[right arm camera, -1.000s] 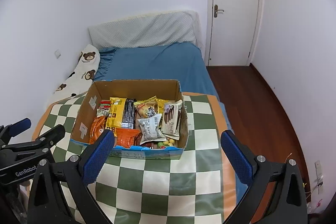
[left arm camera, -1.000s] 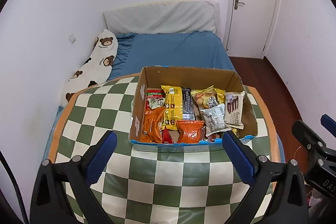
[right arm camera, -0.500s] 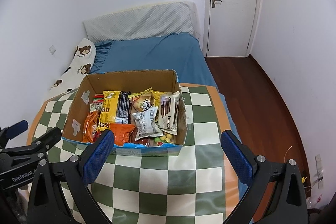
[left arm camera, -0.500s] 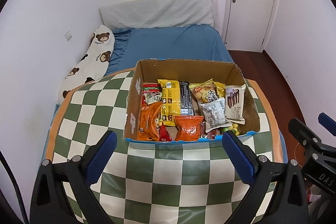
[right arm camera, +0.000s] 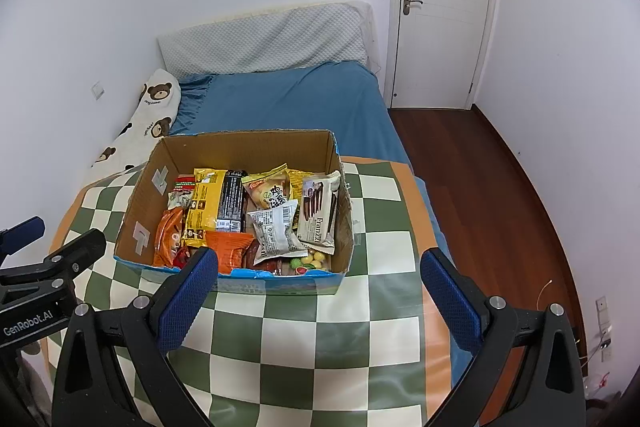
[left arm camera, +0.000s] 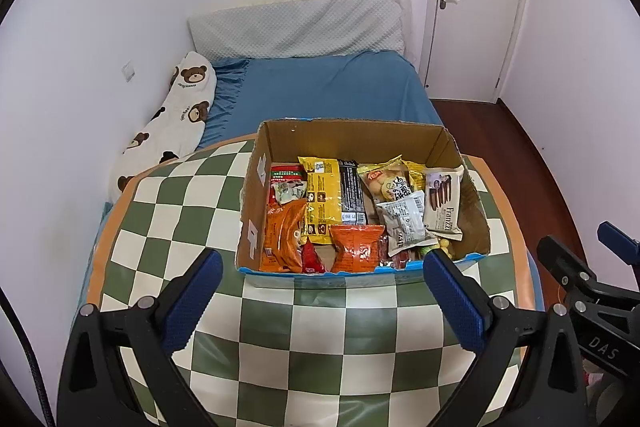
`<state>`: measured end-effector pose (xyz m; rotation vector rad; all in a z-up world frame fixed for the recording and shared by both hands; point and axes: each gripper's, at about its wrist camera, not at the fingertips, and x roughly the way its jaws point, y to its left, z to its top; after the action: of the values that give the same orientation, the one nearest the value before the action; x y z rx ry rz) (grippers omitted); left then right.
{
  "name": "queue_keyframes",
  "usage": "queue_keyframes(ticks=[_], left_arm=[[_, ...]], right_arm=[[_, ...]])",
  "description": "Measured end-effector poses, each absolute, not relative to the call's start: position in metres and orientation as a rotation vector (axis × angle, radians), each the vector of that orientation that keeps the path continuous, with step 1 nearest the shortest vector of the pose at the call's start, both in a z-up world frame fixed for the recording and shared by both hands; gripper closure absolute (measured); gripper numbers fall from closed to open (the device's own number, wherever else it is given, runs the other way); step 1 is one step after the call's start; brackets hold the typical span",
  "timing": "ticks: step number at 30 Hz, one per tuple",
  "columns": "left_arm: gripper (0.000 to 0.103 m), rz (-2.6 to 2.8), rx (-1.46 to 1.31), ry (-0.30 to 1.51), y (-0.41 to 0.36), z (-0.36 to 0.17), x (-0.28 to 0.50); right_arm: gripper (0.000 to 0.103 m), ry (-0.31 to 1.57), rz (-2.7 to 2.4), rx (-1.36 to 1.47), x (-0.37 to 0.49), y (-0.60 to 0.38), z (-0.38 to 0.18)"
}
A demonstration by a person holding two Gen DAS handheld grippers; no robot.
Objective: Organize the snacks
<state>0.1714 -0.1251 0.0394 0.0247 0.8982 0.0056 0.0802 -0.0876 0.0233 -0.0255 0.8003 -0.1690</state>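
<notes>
An open cardboard box (left arm camera: 352,137) (right arm camera: 244,147) full of snack packets stands on a green and cream checkered table (left arm camera: 320,339) (right arm camera: 312,339). Inside lie a yellow packet (left arm camera: 322,199) (right arm camera: 204,203), orange packets (left arm camera: 356,247) (right arm camera: 230,247), a white Franzzi wafer packet (left arm camera: 442,201) (right arm camera: 318,215) and several others. My left gripper (left arm camera: 320,291) is open and empty, held above the table just in front of the box. My right gripper (right arm camera: 318,291) is open and empty, in front of the box too. Each gripper shows at the edge of the other's view.
A bed with a blue sheet (left arm camera: 332,87) (right arm camera: 288,99) lies behind the table, with a bear-print pillow (left arm camera: 176,119) at its left. A white door (right arm camera: 440,7) and wooden floor (right arm camera: 492,187) are to the right. The table edge (right arm camera: 430,247) is close to the box's right.
Both views have shifted slightly; the box sits a little nearer and lower in the frames. Both grippers have stayed open and empty.
</notes>
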Motion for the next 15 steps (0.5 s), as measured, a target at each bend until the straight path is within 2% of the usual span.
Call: queue_keyframes(ticks=[15], left_arm=[[0.000, -0.005, 0.023, 0.893, -0.1240, 0.0434, 0.1689]], right_arm=[[0.000, 0.803, -0.155, -0.021, 0.0775, -0.0858, 0.0249]])
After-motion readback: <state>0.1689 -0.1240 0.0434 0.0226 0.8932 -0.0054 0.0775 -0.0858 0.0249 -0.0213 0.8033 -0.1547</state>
